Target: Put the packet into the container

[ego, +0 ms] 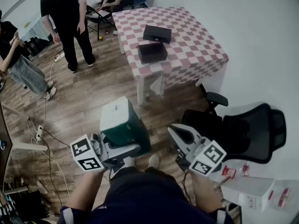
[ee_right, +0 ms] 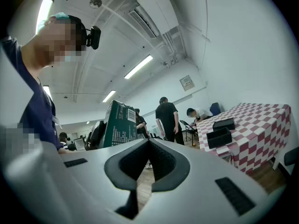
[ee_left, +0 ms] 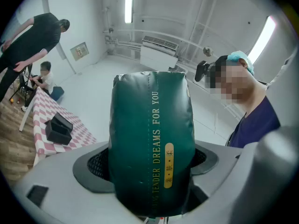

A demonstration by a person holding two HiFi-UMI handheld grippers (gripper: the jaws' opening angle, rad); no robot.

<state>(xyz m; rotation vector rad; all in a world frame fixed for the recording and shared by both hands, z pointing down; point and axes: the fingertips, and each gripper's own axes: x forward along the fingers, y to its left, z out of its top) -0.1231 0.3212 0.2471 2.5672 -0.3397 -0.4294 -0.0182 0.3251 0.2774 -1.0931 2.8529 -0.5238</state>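
Packet (ego: 122,122) is seen in the head view clamped at its lower end by the left tongs (ego: 122,149), held over the wooden floor (ego: 84,101). In the left gripper view its long axis is aligned with the wide-spread jaws, free end raised ceilingward. In the right gripper view the right tongs (ee_right: 149,140) are closed and empty.

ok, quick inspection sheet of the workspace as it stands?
Surface: checked table, ahead of the person, not yet reached.
Job's things: green packet in left gripper; two black boxes on table.
Clutter: white boxes at lower right.
Grippers: left gripper shut on packet; right gripper shut, empty.
Cables: cable and power strip on floor, left.
Surroundings: office chair at right; people beyond.
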